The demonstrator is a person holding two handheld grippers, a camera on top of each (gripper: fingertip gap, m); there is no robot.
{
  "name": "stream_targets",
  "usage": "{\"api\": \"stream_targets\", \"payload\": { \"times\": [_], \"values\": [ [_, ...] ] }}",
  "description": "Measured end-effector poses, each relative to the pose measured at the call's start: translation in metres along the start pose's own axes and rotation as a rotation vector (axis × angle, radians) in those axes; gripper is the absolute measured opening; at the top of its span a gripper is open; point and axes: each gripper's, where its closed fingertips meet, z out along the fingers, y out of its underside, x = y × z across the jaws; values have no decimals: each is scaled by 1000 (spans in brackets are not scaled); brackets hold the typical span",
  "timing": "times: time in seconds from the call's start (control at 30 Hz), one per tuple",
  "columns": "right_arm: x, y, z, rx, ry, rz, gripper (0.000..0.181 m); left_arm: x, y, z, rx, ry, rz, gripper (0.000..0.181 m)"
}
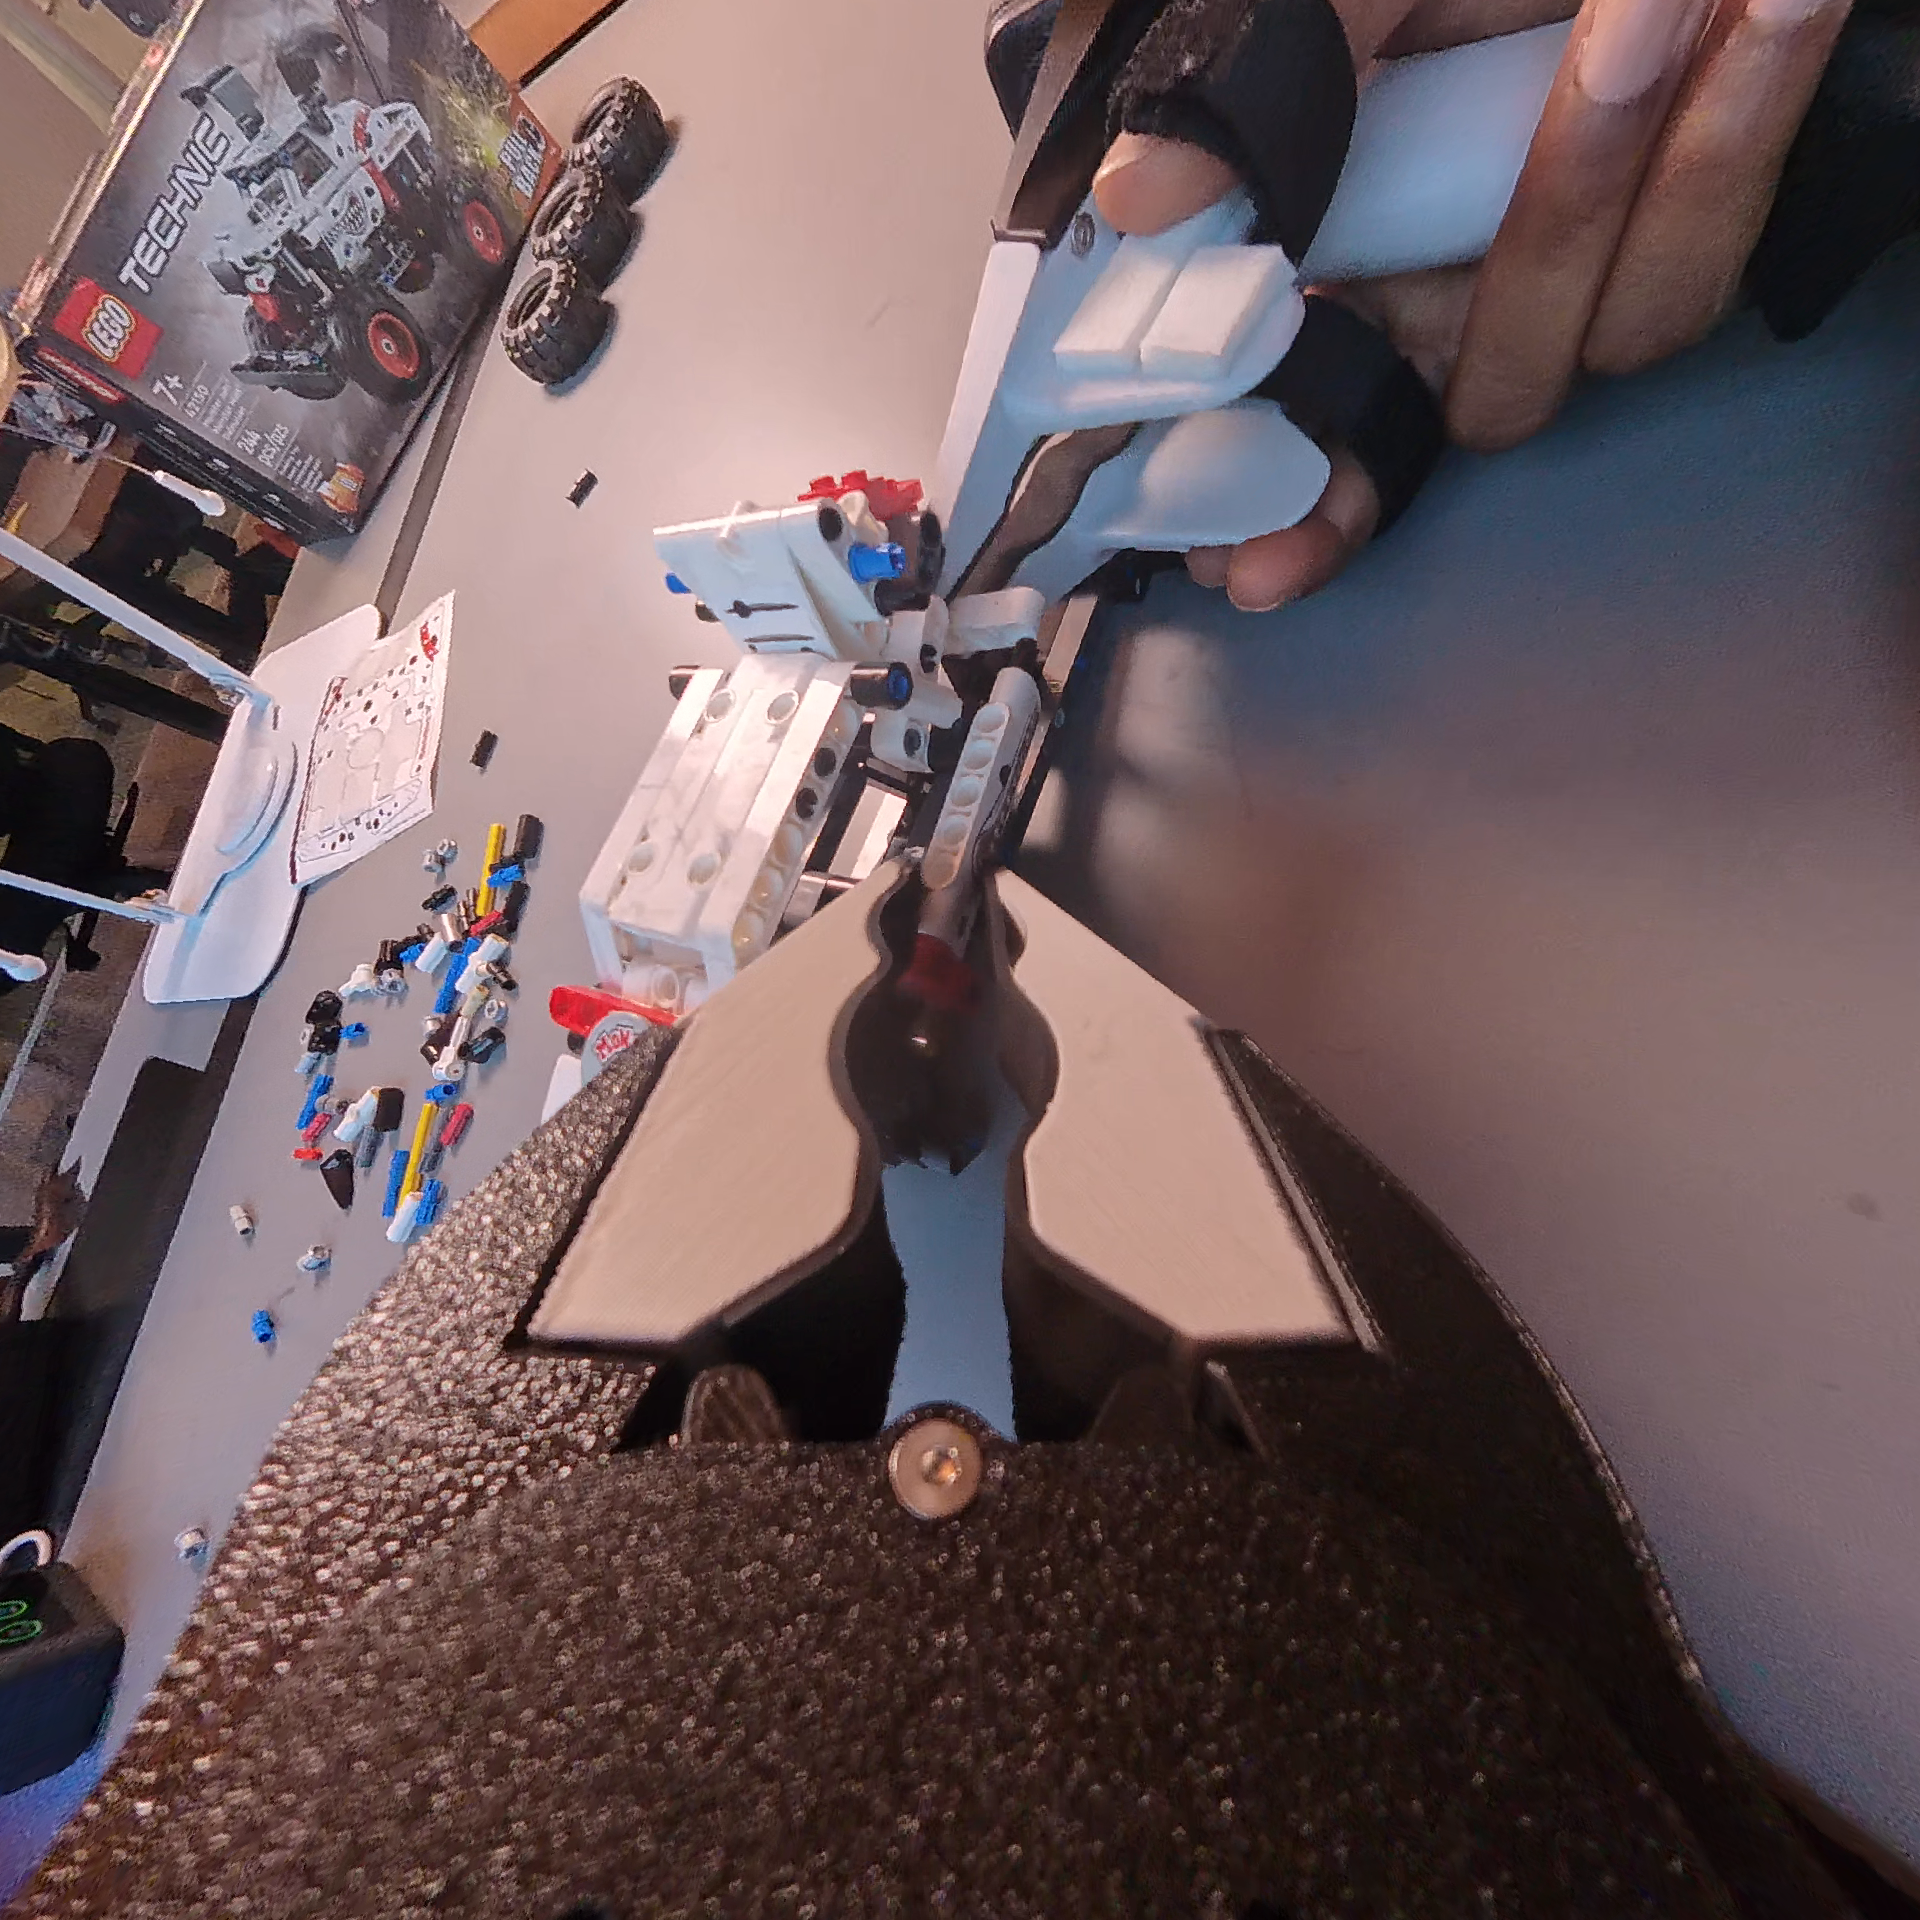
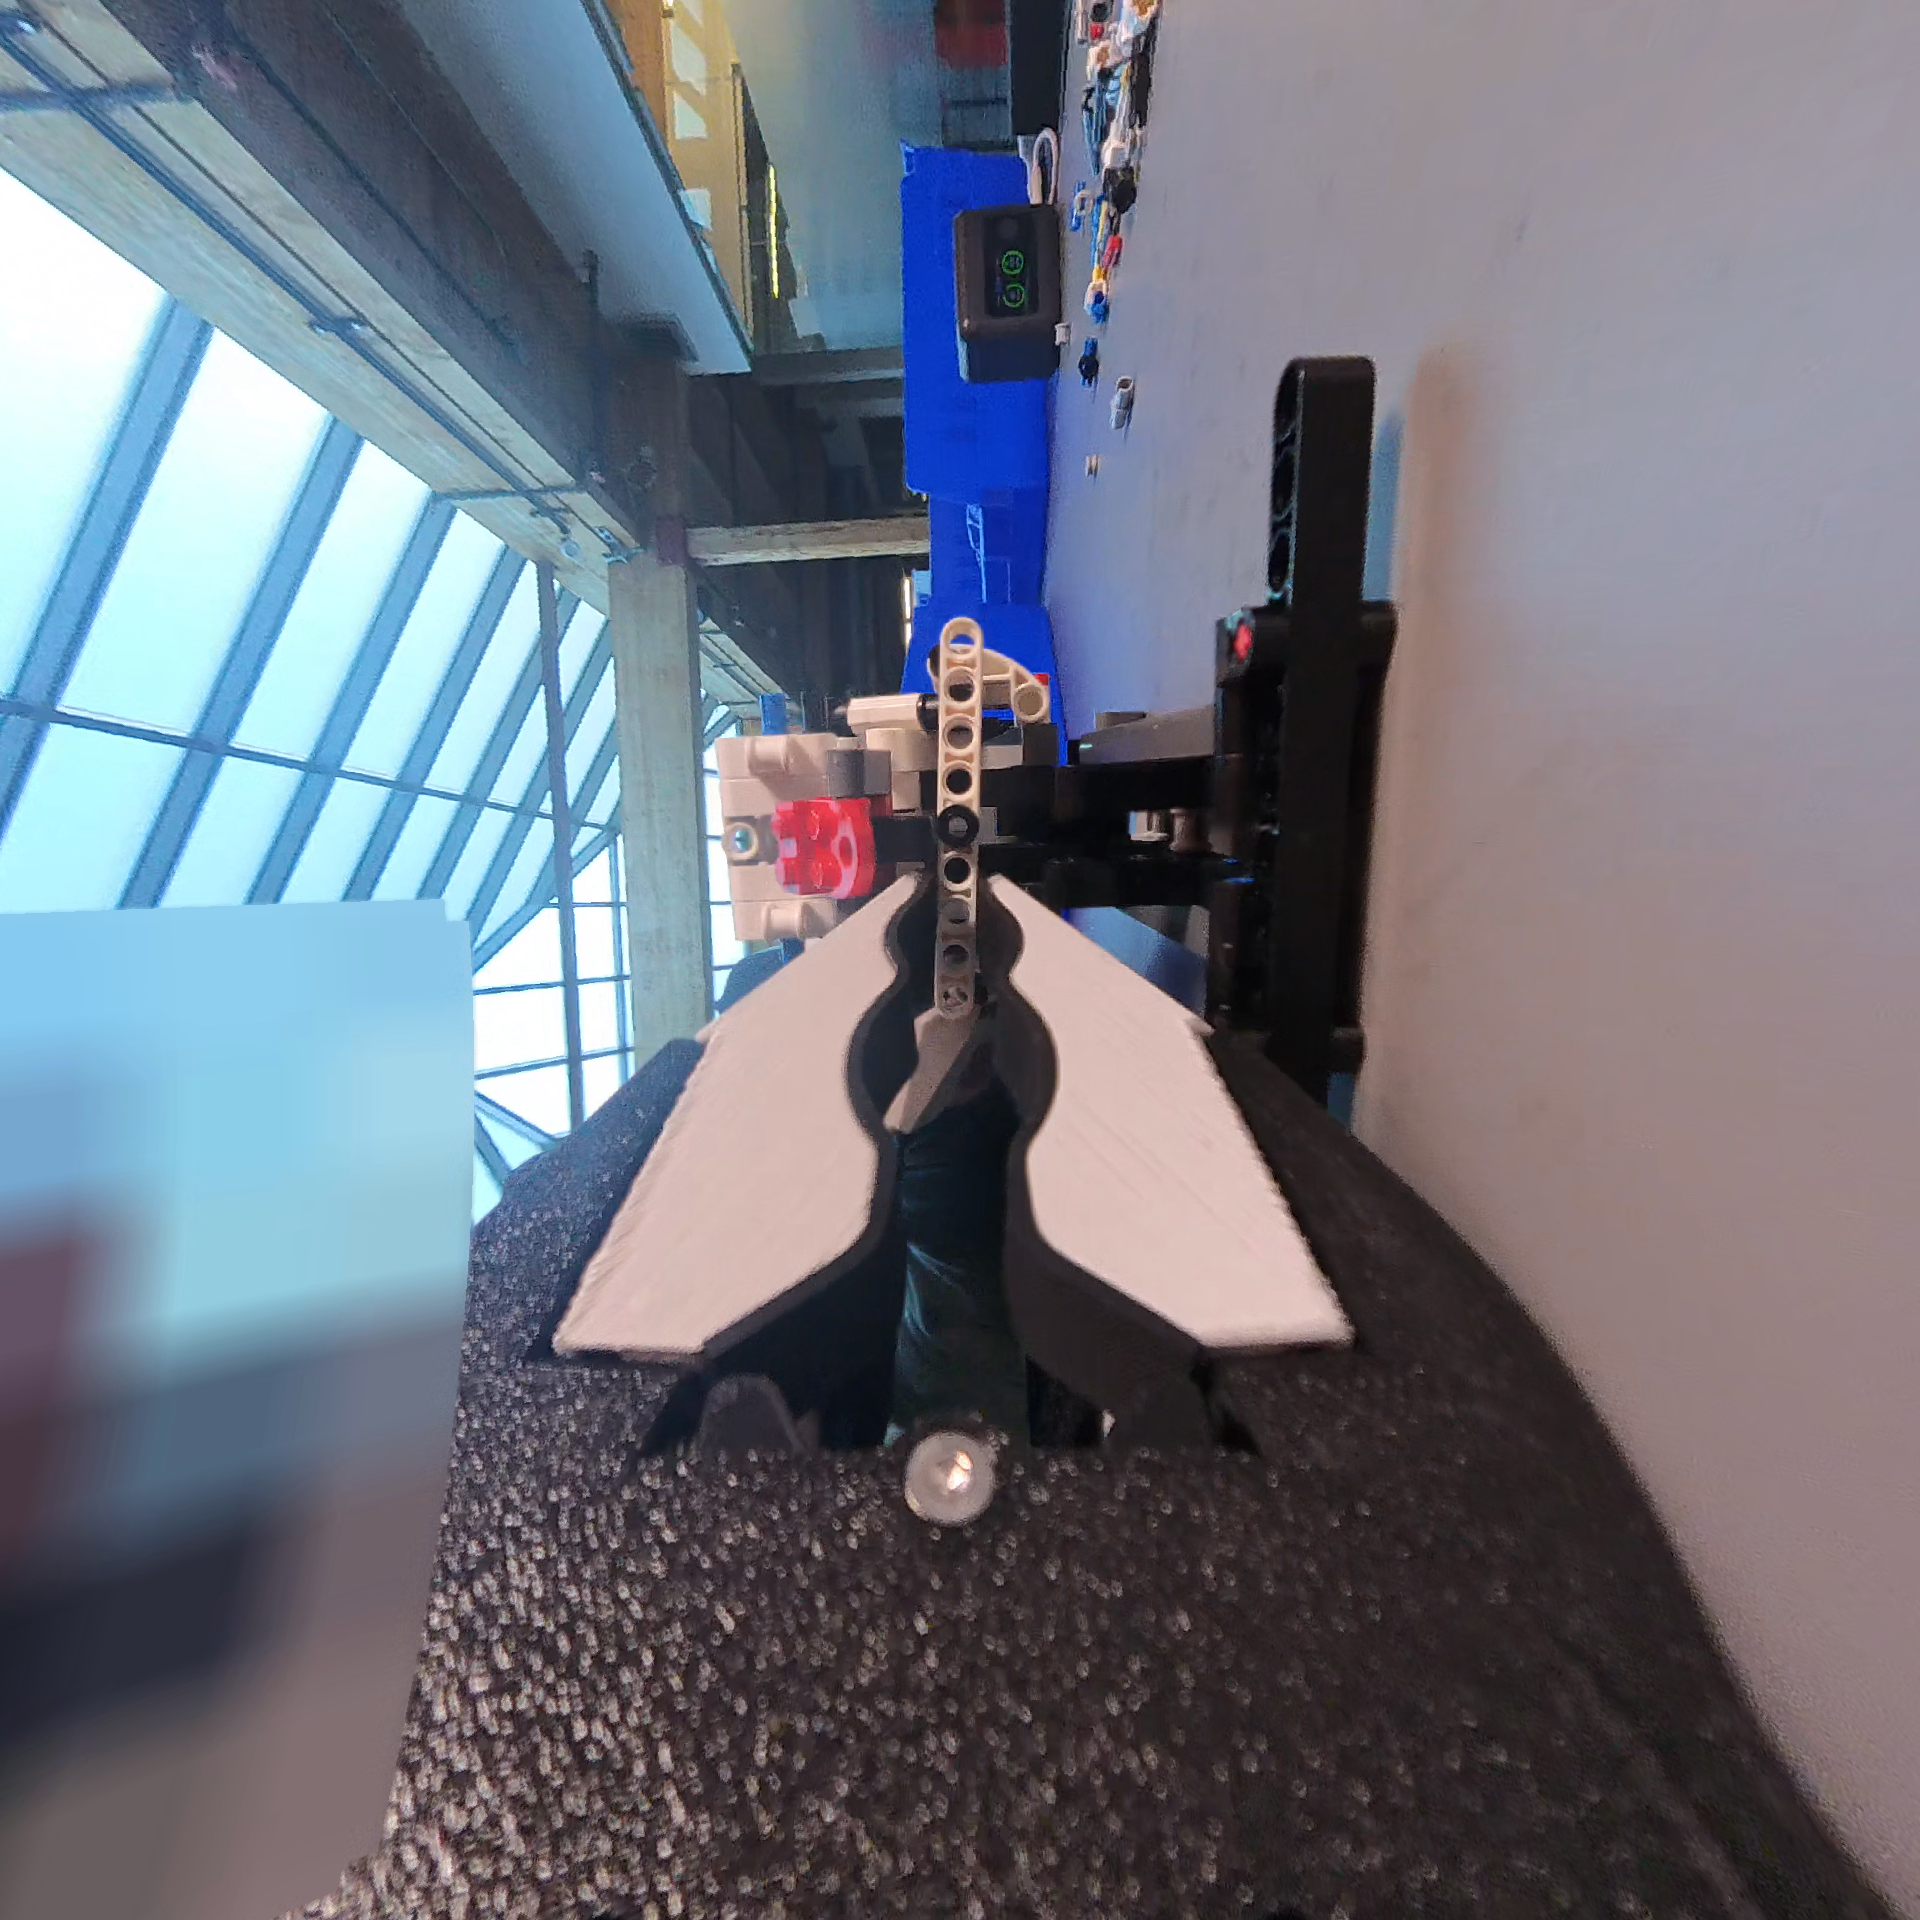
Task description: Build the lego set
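The partly built white lego truck model (image 1: 748,790) stands on the grey table (image 1: 1455,935), held between both grippers. My left gripper (image 1: 940,883) is shut on the model's near end, with a red and black part (image 1: 940,977) between its jaws. My right gripper (image 2: 954,894) is shut on a white holed beam (image 2: 958,748) of the model. The right gripper also shows in the left wrist view (image 1: 987,592), held by a gloved hand (image 1: 1558,208). The right wrist view shows the model's red piece (image 2: 826,847) and black chassis frame (image 2: 1309,727) against the table.
The set's box (image 1: 281,239) and three black tyres (image 1: 582,229) lie at the far left. A sticker sheet (image 1: 374,738), a white stand base (image 1: 229,831) and several loose small parts (image 1: 436,997) lie left of the model. A black device with a green display (image 2: 1006,281) sits at the table edge. Left tips to right tips: about 5 cm.
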Motion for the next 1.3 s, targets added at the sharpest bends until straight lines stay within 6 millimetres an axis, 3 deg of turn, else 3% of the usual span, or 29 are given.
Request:
{"api": "stream_targets", "payload": {
  "times": [0.77,1.3],
  "values": [
    [2,2,1,155,27,-141,7,2,-1,3,28,47,71,9],
    [0,-11,-5,404,15,-119,7,5,-11,11,-115,-61,-175,9]
  ]
}}
